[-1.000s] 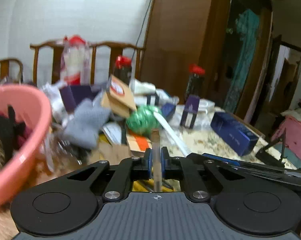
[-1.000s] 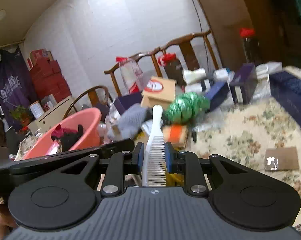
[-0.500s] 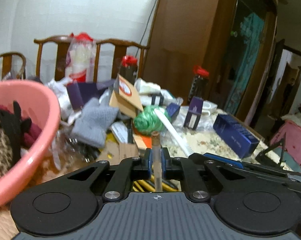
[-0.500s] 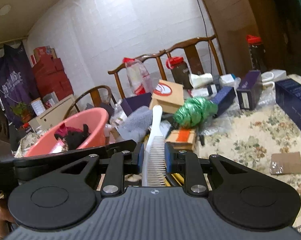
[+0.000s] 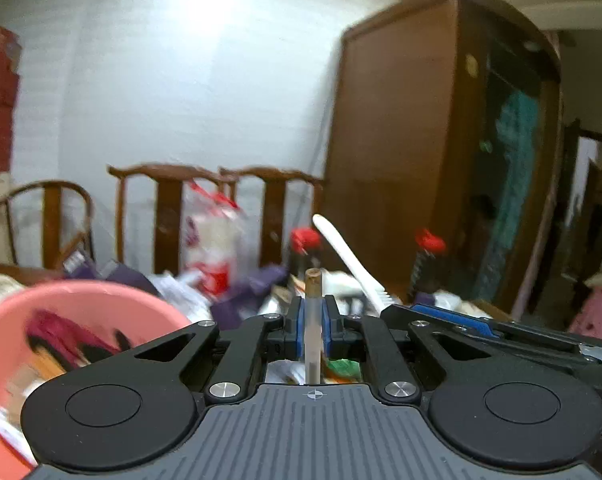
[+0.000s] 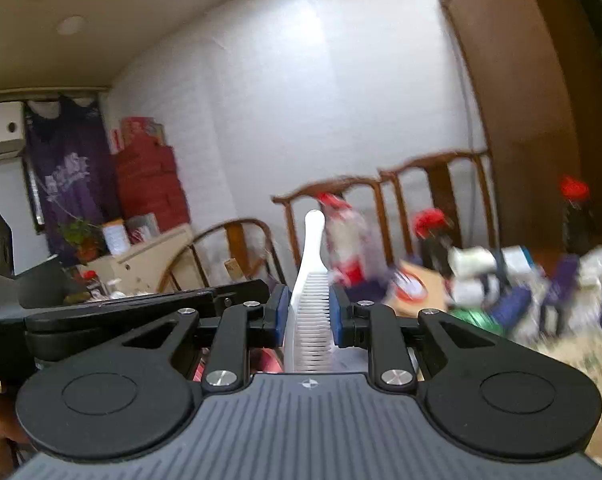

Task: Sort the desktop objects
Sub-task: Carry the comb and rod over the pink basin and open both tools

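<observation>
My left gripper (image 5: 313, 322) is shut on a thin clear tube with a cork stopper (image 5: 313, 280) that stands upright between the blue pads. My right gripper (image 6: 309, 316) is shut on a white comb (image 6: 311, 276), handle pointing up and forward. The comb also shows in the left wrist view (image 5: 347, 256), just right of the tube, with the right gripper (image 5: 461, 316) close beside mine. The left gripper (image 6: 141, 300) shows at the left of the right wrist view. A pink basin (image 5: 61, 300) with clothes in it sits low at the left.
The table holds a blurred pile: a plastic bag with red print (image 5: 213, 248), purple boxes (image 6: 561, 276), red-capped bottles (image 5: 427, 264), a green bundle (image 6: 473, 316). Wooden chairs (image 5: 169, 216) stand behind it. A brown wardrobe (image 5: 421, 160) is at the right.
Both grippers have lifted and tilted upward, still holding the tube and the comb. The table pile has dropped low in both views and the wall fills them.
</observation>
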Tool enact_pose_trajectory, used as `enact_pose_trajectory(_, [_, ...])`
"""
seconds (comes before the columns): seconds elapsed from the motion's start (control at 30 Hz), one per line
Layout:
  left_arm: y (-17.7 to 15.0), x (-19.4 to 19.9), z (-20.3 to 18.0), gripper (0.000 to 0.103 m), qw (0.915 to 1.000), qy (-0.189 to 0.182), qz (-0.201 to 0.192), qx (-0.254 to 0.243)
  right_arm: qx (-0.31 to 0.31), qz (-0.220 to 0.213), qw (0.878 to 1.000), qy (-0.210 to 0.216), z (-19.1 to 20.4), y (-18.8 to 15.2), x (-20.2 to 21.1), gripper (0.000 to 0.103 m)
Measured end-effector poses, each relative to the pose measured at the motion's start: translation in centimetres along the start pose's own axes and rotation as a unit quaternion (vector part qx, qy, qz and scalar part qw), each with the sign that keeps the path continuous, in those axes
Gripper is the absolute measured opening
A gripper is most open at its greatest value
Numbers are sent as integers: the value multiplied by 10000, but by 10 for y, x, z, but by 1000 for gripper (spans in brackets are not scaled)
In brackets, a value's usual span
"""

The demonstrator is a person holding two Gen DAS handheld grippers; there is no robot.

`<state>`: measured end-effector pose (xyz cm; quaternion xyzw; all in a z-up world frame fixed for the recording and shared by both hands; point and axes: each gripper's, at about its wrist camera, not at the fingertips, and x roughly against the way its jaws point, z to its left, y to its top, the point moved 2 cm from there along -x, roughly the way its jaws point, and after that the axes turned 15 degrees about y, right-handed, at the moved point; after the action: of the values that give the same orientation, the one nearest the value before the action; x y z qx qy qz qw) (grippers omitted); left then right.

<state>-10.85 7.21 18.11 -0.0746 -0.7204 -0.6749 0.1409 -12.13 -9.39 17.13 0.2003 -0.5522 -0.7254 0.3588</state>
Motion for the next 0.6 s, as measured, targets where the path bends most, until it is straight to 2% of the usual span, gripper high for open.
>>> enact_pose_trajectory(0.17, [28, 23, 40, 15, 9988, 393, -277, 98, 287, -81, 9991, 300, 38, 24, -21, 25])
enact_pose_trajectory(0.37, [42, 35, 89, 14, 9948, 904, -404, 249, 394, -23, 9965, 739, 77, 35, -58, 25])
enact_pose_trajectory(0.5, [38, 25, 126, 14, 9920, 1143, -245, 475, 370, 200, 9947, 941, 95, 28, -98, 25])
enact_pose_trajectory(0.53, [35, 21, 135, 10, 9912, 1198, -200, 517, 360, 266, 9945, 950, 99, 24, -108, 25])
enact_pose_trajectory(0.6, [23, 5, 151, 10, 9889, 1379, -20, 552, 302, 493, 9941, 922, 101, 12, -131, 25])
